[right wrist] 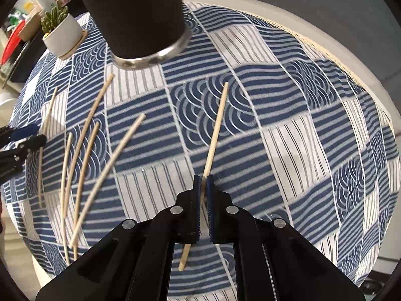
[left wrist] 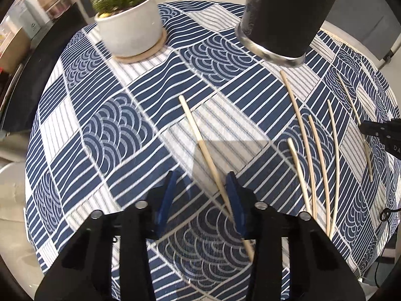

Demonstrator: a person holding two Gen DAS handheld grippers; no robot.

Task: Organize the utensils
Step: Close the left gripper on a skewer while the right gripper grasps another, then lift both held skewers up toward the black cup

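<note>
Several pale wooden chopsticks lie on the blue-and-white patterned tablecloth point(left wrist: 130, 130). A tall black cylindrical holder with a metal base point(left wrist: 283, 20) stands at the back; it also shows in the right wrist view point(right wrist: 140, 17). My left gripper point(left wrist: 203, 190) is open, low over the cloth, with one chopstick point(left wrist: 200, 140) running beside its right finger. My right gripper point(right wrist: 203, 183) is shut on a chopstick point(right wrist: 216, 128) that points forward toward the holder. Loose chopsticks point(right wrist: 85, 150) lie to its left.
A white pot with a cactus point(left wrist: 130, 25) sits on a round coaster at the back left; it also shows in the right wrist view point(right wrist: 61, 35). The table's rounded pale edge point(right wrist: 363, 75) curves close on the right. Shelves with boxes stand beyond the left side.
</note>
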